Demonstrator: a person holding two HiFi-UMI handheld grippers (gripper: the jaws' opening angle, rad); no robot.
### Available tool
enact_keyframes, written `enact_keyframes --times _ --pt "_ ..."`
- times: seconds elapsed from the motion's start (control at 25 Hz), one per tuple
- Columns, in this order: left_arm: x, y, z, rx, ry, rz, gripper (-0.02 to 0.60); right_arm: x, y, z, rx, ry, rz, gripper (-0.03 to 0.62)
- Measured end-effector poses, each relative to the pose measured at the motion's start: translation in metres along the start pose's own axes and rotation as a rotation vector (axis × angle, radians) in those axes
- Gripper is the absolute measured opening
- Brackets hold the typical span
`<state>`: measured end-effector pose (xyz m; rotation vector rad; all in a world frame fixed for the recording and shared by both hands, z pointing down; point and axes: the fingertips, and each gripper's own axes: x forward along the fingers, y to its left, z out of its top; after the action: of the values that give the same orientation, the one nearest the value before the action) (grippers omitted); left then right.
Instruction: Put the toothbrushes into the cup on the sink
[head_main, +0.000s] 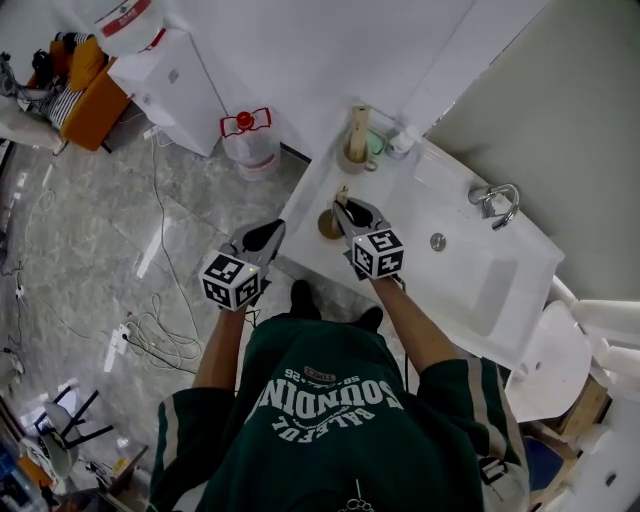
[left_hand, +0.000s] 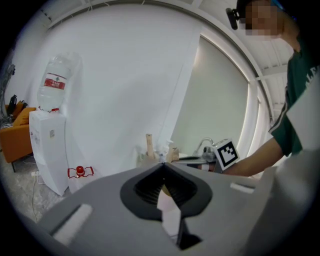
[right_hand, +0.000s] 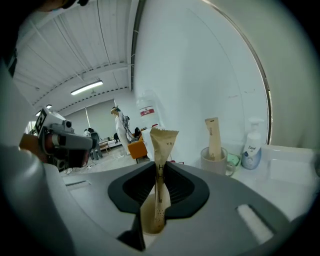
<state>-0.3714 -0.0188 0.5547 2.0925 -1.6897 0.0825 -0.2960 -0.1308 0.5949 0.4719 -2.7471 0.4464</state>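
Observation:
My right gripper (head_main: 343, 208) is shut on a toothbrush in a brown paper wrapper (right_hand: 159, 172), which stands up between the jaws over the near left edge of the white sink counter (head_main: 400, 215). The cup (head_main: 355, 155) stands at the counter's far left corner, beyond the gripper, with another wrapped toothbrush (right_hand: 214, 138) upright in it. It also shows as the cup (right_hand: 216, 161) in the right gripper view. My left gripper (head_main: 276, 229) hovers off the counter's left edge over the floor, jaws shut with nothing between them.
A soap pump bottle (right_hand: 251, 150) and a green dish stand just right of the cup. The faucet (head_main: 497, 201) and the basin drain (head_main: 438, 241) lie to the right. A water dispenser (left_hand: 48, 150) and a red-capped jug (head_main: 246, 135) stand on the floor at left.

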Motion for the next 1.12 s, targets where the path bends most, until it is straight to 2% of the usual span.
enact_keyframes --times 0.12,0.36,0.44,0.52,0.72,0.88,1.08,1.12 --pt "0.007 -0.007 0.002 0.004 0.001 -0.019 0.051 -0.002 0.004 -0.017 -0.030 0.052 0.008 0.043" --pt "0.009 -0.016 0.001 0.009 0.009 -0.029 0.051 0.000 0.011 -0.025 -0.055 0.076 0.026 0.048" --pt "0.008 -0.017 0.000 0.014 0.014 -0.027 0.051 0.000 0.014 -0.025 -0.056 0.087 0.028 0.079" --pt "0.007 -0.020 -0.001 0.018 0.017 -0.028 0.051 -0.002 0.015 -0.024 -0.060 0.090 0.020 0.100" --pt "0.017 -0.037 0.004 0.026 0.014 -0.046 0.051 -0.022 0.011 -0.018 -0.040 0.063 -0.002 0.103" --pt "0.033 -0.064 0.009 0.040 0.008 -0.084 0.051 -0.053 -0.007 -0.009 -0.025 0.035 -0.044 0.103" --pt "0.064 -0.105 0.009 0.057 0.015 -0.149 0.051 -0.110 -0.048 0.008 -0.015 -0.045 -0.155 0.097" --pt "0.071 -0.113 0.009 0.060 0.018 -0.163 0.051 -0.122 -0.057 0.009 -0.009 -0.054 -0.178 0.075"
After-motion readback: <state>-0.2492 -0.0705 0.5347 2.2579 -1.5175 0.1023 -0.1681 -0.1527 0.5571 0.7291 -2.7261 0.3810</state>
